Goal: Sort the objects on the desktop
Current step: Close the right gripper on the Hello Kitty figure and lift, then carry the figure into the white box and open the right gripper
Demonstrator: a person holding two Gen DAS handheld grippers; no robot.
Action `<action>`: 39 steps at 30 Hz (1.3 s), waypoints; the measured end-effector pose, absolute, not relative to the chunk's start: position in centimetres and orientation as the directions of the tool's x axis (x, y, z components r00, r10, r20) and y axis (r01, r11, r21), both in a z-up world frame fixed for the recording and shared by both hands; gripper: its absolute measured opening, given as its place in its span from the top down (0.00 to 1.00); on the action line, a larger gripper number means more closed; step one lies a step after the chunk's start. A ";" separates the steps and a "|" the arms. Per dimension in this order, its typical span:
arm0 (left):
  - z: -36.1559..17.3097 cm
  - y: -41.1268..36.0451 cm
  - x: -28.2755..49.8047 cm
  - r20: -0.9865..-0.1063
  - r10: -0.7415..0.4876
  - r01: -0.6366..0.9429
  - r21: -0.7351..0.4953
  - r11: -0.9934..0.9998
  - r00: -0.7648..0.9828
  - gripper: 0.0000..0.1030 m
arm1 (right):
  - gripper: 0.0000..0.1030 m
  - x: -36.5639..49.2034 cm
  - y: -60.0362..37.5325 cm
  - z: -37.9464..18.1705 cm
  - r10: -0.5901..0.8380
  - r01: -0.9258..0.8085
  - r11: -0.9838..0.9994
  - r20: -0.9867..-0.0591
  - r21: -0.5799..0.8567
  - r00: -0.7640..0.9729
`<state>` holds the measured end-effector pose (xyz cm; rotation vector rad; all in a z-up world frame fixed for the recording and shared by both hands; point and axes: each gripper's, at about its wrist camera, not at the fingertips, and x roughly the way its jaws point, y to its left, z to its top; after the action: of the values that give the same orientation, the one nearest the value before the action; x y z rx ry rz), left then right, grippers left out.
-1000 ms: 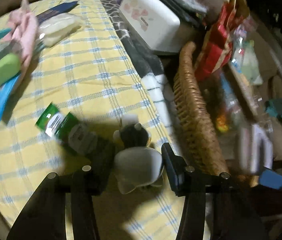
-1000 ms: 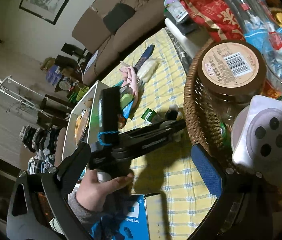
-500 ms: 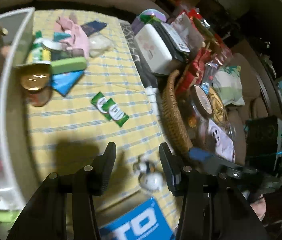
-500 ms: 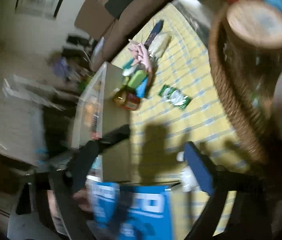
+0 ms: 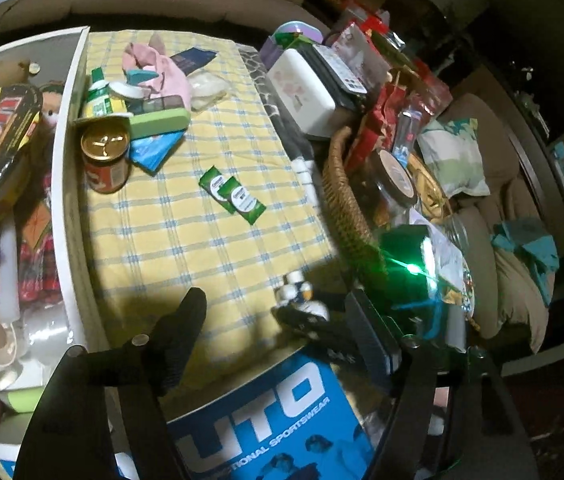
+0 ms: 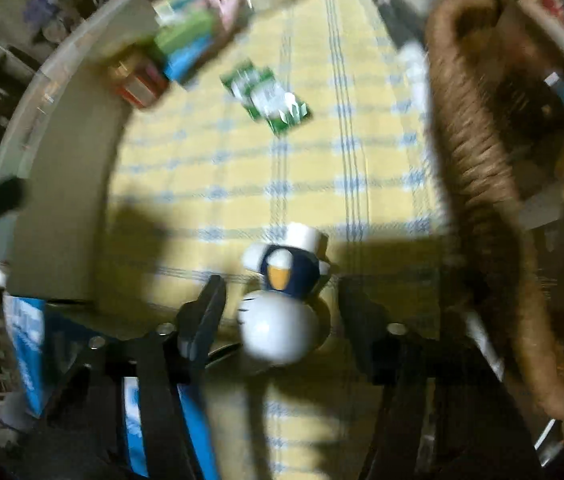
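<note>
While the right gripper (image 6: 282,308) sits low over the table w/ its jaws apart on either side of a small toy figure (image 6: 282,304), the step in hand looks like a pick: the toy is bracketed but not yet pinched. The view is blurred, so contact w/ either finger can't be ruled out. Next move prob. calls for closing gently on the round white body, which looks smooth, hard and likely to slip, then carrying it to a bin. The left gripper (image 5: 277,332) hangs higher, jaws wide, holding nothing, above a glossy blue box (image 5: 265,420) at the table's near edge. The toy lies on a soft yellow checked cloth (image 5: 185,232). Farther out: two flat green packets (image 5: 233,194), crinkly foil by the look. A coarse woven basket (image 5: 346,204) stands right of the cloth, a white bin (image 5: 61,184) left. Beyond, a metal can (image 5: 106,158).
</note>
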<state>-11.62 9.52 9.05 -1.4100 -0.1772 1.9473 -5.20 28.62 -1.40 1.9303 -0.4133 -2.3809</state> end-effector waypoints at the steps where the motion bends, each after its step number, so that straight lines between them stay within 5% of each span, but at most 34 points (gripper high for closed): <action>1: 8.9 9.3 -11.6 -0.777 0.612 -0.465 -0.493 -0.736 -0.145 0.27 | 0.62 -5.4 28.6 -2.1 -0.211 -0.131 -0.962 -0.955 0.241 -0.207; 8: 8.3 9.0 -10.6 -0.758 0.643 -0.497 -0.519 -0.695 -0.108 0.21 | 0.62 -5.2 30.3 1.5 -0.334 -0.111 -0.909 -0.863 0.401 -0.380; 14: 10.6 8.2 -8.4 -0.652 0.746 -0.558 -0.574 -0.600 -0.132 0.12 | 0.62 -4.3 31.8 6.9 -0.627 -0.028 -0.646 -0.551 0.763 -0.551; 20: 14.3 4.0 -6.9 -0.579 0.788 -0.582 -0.573 -0.577 -0.211 0.11 | 0.62 -5.7 27.7 8.9 -0.723 0.067 -0.552 -0.436 0.831 -0.536; 27: 16.1 -5.2 -7.4 -0.582 0.732 -0.527 -0.523 -0.670 -0.354 0.11 | 0.62 -8.5 18.2 10.5 -0.786 0.155 -0.557 -0.457 0.816 -0.416; 39: 13.2 -23.1 -10.8 -0.622 0.431 -0.120 -0.477 -0.871 -0.654 0.11 | 0.62 -16.2 -0.1 7.1 -0.735 0.227 -0.677 -0.657 0.700 -0.166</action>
<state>-10.76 -23.13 13.16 -1.1058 -0.5762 2.5404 -16.23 -0.06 7.11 1.4513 -0.5985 -1.9054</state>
